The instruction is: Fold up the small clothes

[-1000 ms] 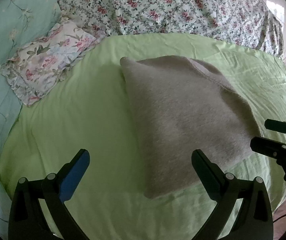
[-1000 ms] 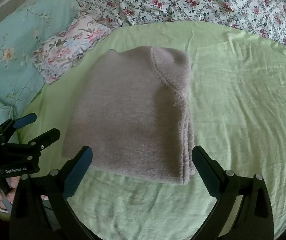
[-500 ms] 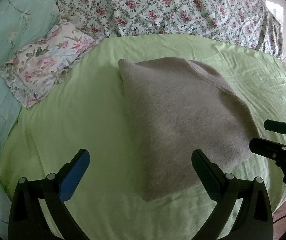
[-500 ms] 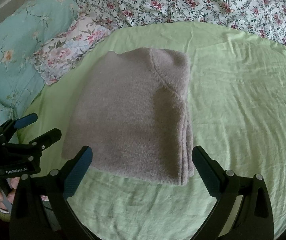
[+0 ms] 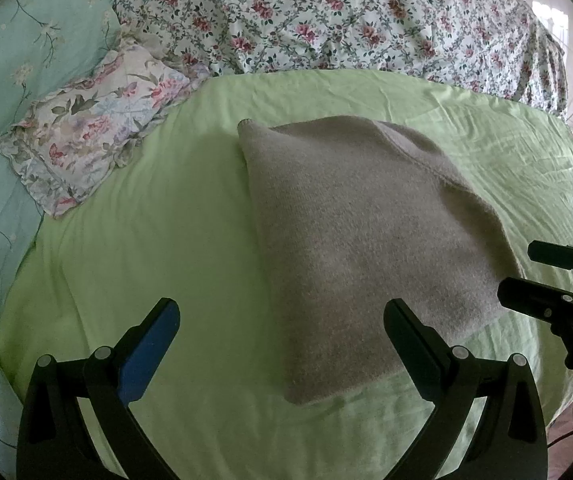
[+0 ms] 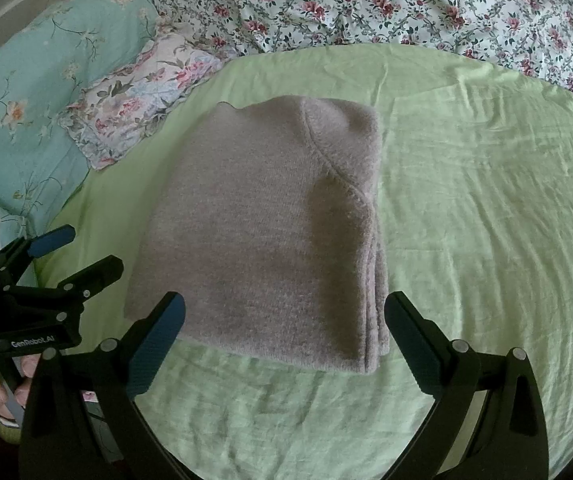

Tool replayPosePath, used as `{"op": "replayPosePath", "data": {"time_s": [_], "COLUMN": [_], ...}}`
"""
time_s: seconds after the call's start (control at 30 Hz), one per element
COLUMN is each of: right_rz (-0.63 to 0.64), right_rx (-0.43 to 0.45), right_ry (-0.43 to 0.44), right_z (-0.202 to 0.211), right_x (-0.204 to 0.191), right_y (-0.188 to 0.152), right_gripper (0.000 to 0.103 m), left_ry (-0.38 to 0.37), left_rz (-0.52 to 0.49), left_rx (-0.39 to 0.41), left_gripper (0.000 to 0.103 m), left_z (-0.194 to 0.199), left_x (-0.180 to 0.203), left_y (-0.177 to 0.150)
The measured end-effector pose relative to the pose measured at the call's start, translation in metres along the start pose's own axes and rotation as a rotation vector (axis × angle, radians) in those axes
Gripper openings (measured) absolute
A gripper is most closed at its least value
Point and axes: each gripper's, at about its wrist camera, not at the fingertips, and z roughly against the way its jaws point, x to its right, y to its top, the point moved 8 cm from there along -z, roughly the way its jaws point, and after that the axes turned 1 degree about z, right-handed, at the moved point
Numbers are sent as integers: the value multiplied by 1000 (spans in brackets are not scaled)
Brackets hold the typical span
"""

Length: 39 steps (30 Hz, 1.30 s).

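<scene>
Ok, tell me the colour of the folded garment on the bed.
The garment is plain greyish-beige knit, no pattern. It shows best in the right wrist view.

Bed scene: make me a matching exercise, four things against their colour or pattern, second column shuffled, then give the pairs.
1. sweater
2. sheet
3. small pillow
4. left gripper

A. light green, wrinkled
B. black, fingers wide apart
C. grey-beige knit, folded
D. pale floral with a frilled edge

Pairs: 1-C, 2-A, 3-D, 4-B
</scene>
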Motion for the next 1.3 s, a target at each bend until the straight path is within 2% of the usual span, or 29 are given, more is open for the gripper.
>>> {"op": "replayPosePath", "data": {"time_s": [1.3], "right_rz": [6], "right_rx": [-7], "right_ry": [2], "right_z": [-1], "right_x": [-2], "right_y": [0], "right_gripper": [100], "left_ry": [0], "left_rz": [3], "left_rx": [4], "left_gripper": [102], "left_z": [2], "left_x": [-1], "left_y": [1]}}
